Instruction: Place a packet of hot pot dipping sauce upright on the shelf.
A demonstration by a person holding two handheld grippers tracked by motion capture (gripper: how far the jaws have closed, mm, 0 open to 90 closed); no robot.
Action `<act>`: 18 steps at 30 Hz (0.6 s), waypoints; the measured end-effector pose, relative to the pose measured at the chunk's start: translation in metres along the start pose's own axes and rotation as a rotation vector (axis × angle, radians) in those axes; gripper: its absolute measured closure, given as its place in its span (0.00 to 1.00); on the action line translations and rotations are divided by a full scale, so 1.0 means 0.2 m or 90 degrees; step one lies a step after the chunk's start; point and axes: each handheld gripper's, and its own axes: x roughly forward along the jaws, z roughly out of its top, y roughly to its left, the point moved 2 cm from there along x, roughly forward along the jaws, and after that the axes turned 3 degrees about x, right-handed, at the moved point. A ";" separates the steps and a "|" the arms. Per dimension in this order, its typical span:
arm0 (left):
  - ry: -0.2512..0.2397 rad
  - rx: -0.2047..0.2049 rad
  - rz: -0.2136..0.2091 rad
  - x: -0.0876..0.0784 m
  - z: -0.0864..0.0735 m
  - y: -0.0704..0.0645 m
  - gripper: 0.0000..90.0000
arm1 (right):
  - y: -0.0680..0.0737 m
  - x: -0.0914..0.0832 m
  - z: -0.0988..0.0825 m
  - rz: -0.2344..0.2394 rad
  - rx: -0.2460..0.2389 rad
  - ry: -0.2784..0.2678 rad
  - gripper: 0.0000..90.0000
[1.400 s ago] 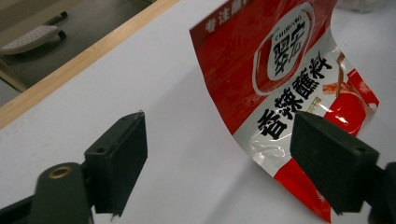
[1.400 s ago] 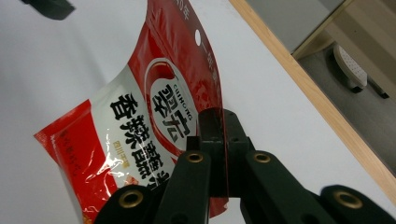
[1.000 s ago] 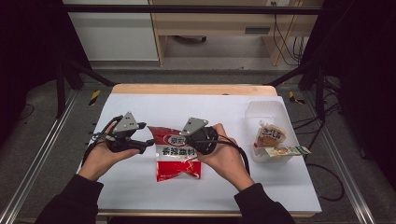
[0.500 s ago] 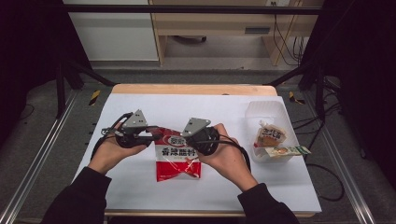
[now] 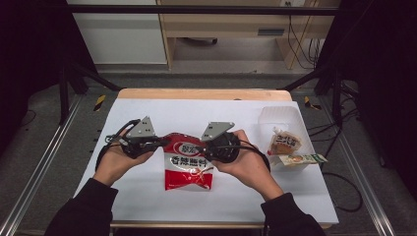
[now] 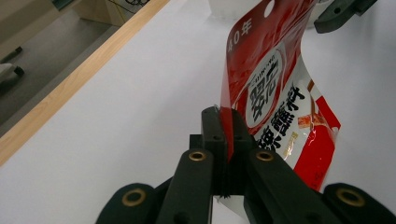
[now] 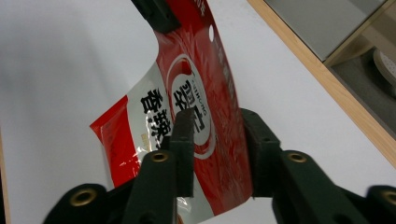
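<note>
A red and white snack bag [image 5: 189,164] hangs over the white table sheet [image 5: 147,110], its top lifted between both grippers. My left gripper [image 5: 164,142] has just been closing, and in the left gripper view its jaws [image 6: 225,116] are pinched on the bag's [image 6: 275,88] edge. My right gripper [image 5: 204,147] has just been opening. In the right gripper view its jaws [image 7: 217,119] stand apart with the bag [image 7: 201,93] passing between them. The left gripper's jaw tip [image 7: 154,14] holds the bag's far end there.
A clear plastic container [image 5: 280,118] at the table's right holds a wrapped snack [image 5: 284,143]; a long packet [image 5: 300,160] lies across its near rim. The wooden table edge [image 5: 204,93] runs along the back. Hands and dark sleeves come in from below.
My left gripper moved right to the bag's upper left corner and closed on it. The right gripper's jaws parted around the bag. The bag's top rose slightly.
</note>
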 end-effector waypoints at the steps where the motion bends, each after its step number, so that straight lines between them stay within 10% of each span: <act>1: -0.003 0.005 0.001 0.00 0.00 0.00 1.00 | 0.00 0.00 0.00 -0.001 0.003 0.000 0.73; 18: -0.021 0.033 0.011 -0.05 0.03 -0.01 1.00 | -0.07 0.02 -0.02 0.051 0.018 0.034 0.75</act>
